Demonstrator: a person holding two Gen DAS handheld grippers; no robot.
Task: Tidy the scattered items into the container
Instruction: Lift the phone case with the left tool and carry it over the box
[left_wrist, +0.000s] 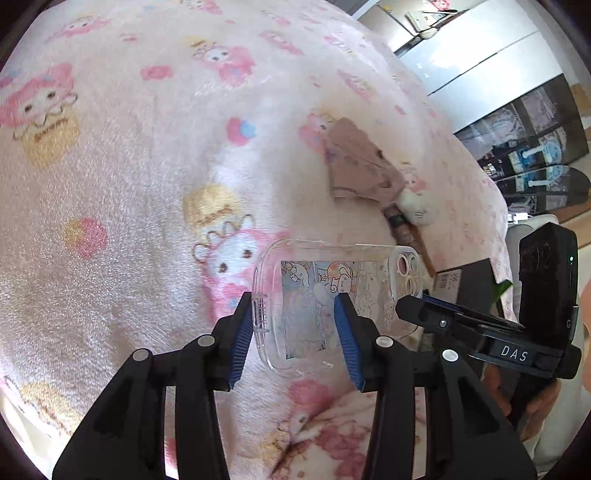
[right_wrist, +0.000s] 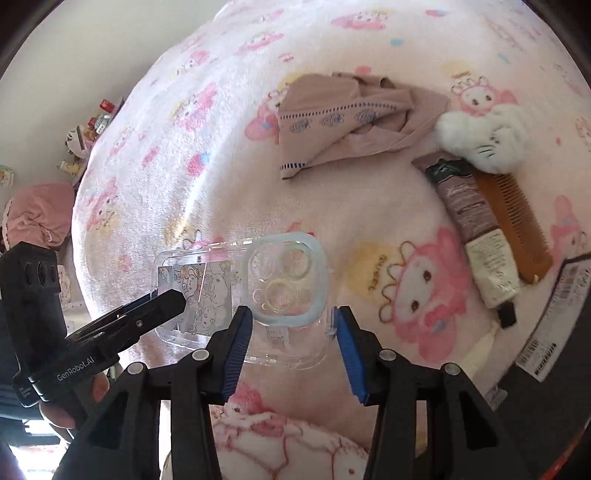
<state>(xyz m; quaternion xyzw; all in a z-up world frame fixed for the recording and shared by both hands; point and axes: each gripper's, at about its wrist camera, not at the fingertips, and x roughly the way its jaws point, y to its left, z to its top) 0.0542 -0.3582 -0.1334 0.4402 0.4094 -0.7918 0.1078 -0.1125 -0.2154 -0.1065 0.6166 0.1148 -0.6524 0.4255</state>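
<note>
Fleece-covered bed, pink cartoon print, soft and uneven underfoot for anything set on it. Lying flat on it, near the front edge: clear phone case, camera end toward what looks like the container, a black box at the bed's edge. Still scattered farther back: cloth, plush, tube, comb.

Left gripper over the plain end of the case, fingers spread, pinching nothing. Right gripper over the camera end, fingers likewise spread; impossible to tell whether a pad presses the rim.

Likely trouble:
- Slick, thin, flexible plastic: apt to squirt out sideways or bow under a squeeze.
- Lying flat in plush fleece: hard to get a pad under the rim; easy to snag the blanket instead.
- Two grippers crowding one small case: risk of knocking together or tugging against each other.
- Glare and transparency: easy to misjudge the rim.
</note>
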